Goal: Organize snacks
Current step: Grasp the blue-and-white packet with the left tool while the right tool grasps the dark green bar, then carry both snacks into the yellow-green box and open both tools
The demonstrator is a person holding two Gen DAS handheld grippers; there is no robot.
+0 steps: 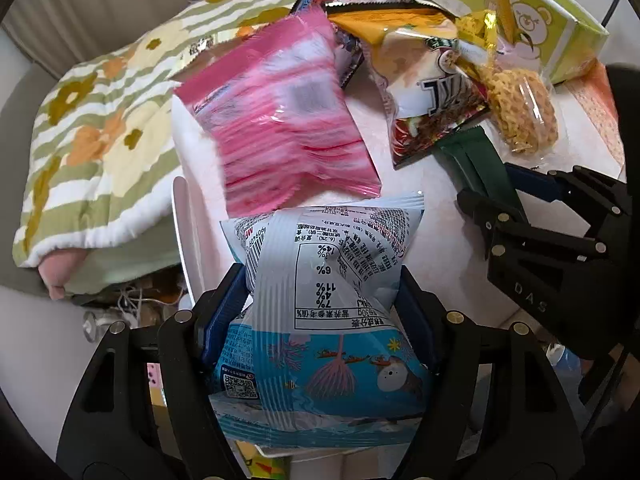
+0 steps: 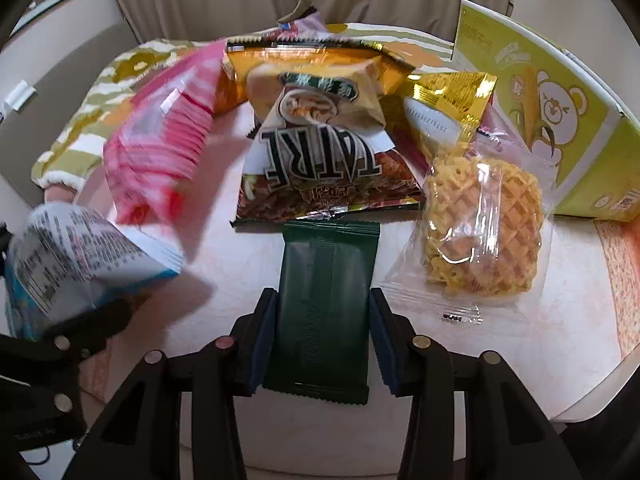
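My left gripper (image 1: 322,300) is shut on a light blue snack bag (image 1: 320,320) and holds it above the white table; the bag also shows in the right wrist view (image 2: 76,256). A pink packet (image 1: 276,120) looks blurred just beyond it. My right gripper (image 2: 322,320) is shut on a dark green packet (image 2: 326,300), which also shows in the left wrist view (image 1: 476,160). A brown and gold chip bag (image 2: 320,152) and a clear pack of yellow lattice crisps (image 2: 480,232) lie further back.
A lime green box with a bear picture (image 2: 560,120) stands at the back right. A floral quilt (image 1: 92,132) lies left of the white table (image 2: 540,340). A curtain hangs behind. Cables lie on the floor at the lower left.
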